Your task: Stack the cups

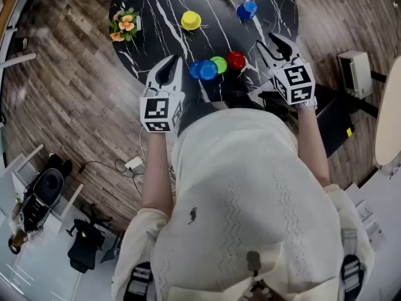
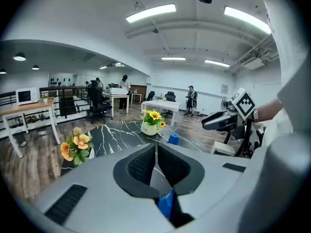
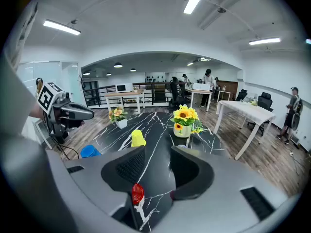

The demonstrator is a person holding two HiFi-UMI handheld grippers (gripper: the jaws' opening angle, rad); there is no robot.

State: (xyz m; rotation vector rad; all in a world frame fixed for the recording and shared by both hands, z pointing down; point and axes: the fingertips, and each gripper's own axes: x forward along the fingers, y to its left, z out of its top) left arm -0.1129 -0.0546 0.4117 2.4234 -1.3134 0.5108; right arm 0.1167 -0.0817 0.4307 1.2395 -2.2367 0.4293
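1. Cups: the blue cup [image 1: 207,71], green cup [image 1: 219,63] and red cup [image 1: 236,60] sit bunched between the claws, likely gathered for stacking.
2. Left claw [image 2: 155,147]: jaws together, empty, just beside the blue cup.
3. Right claw [image 3: 156,152]: jaws apart, empty, red cup just ahead, seemingly ready to grasp.

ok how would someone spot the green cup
On the black marble table, find the row of three cups at the edge nearest the person. The green cup is the middle one, between a blue cup and a red cup.
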